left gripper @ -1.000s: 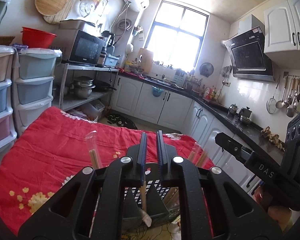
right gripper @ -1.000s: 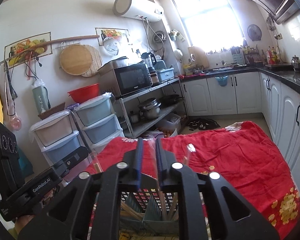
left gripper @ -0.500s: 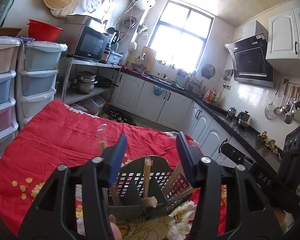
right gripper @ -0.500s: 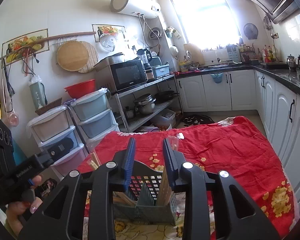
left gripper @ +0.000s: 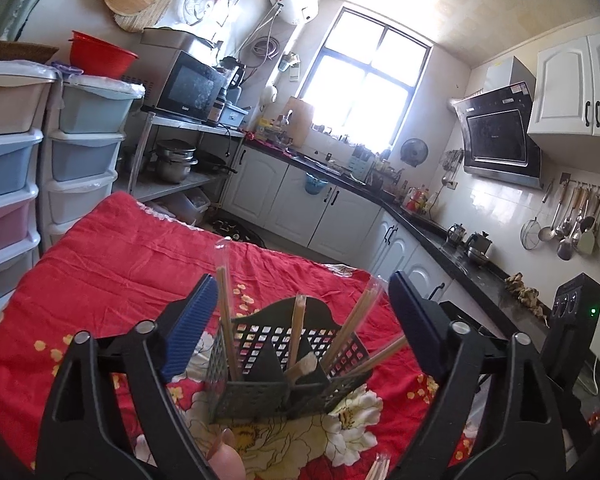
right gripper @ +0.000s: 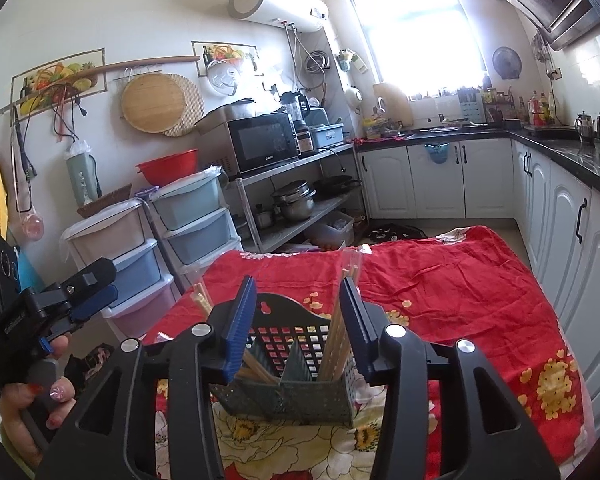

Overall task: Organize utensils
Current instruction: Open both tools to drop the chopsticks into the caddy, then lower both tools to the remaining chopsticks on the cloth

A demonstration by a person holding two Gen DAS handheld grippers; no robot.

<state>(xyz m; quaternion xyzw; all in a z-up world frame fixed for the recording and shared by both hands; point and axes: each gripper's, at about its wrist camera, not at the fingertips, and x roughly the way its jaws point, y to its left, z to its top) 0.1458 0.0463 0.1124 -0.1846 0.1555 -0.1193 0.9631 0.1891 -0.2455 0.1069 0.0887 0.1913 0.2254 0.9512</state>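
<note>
A dark green perforated utensil basket (left gripper: 284,364) stands on the red flowered cloth (left gripper: 112,264); it also shows in the right wrist view (right gripper: 296,372). Wrapped wooden chopsticks (left gripper: 225,312) and a wooden-handled utensil (left gripper: 298,332) stand in its compartments. More chopsticks (right gripper: 340,320) lean in its right compartment. My left gripper (left gripper: 300,328) is wide open and empty, just in front of the basket. My right gripper (right gripper: 298,320) is open and empty, its jaws either side of the basket. The left gripper also appears in the right wrist view (right gripper: 76,296).
Plastic drawer towers (right gripper: 196,224) and a metal shelf with a microwave (right gripper: 264,144) stand left of the table. White cabinets under a black counter (right gripper: 560,148) run along the right. A few wrapped chopsticks (left gripper: 380,468) lie at the near table edge.
Both grippers have opened, from shut to wide apart, and drawn back from the basket. The wooden-handled utensil that my left gripper held now stands free in the basket.
</note>
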